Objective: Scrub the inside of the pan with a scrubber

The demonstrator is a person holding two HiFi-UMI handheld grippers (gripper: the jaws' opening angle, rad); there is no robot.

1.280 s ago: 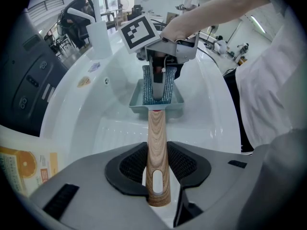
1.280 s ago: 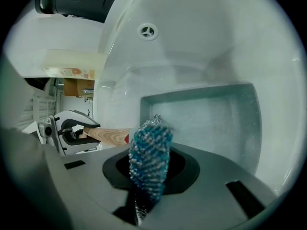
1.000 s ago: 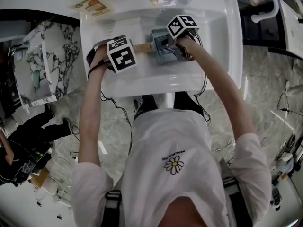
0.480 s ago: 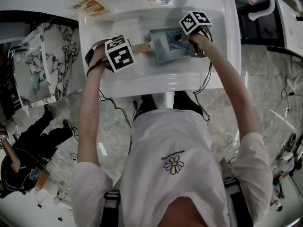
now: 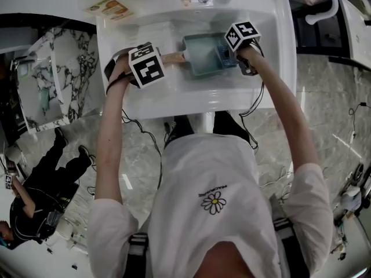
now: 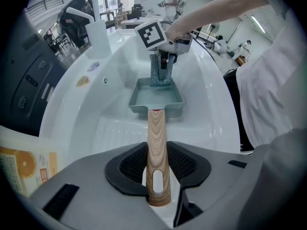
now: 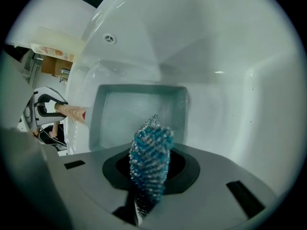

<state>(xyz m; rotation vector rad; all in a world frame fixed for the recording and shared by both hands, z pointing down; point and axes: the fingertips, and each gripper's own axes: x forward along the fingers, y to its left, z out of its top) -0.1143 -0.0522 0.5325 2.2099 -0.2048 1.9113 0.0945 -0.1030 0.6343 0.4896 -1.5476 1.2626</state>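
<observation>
L gripper (image 6: 157, 170) is clamping the pan (image 6: 156, 97) by its wooden handle (image 6: 157, 143) while R gripper (image 7: 149, 172) is working its pinched scrubber (image 7: 151, 150) at the pan's right end, so scrubbing's prob. underway, left part pending.

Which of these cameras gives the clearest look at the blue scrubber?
The right gripper view: the scrubber fills the centre, close up, pinched in the jaws, its blue mesh clear. The left gripper view shows it small and far, at the pan's far end. The head view shows only a sliver beside the marker cube.
</observation>
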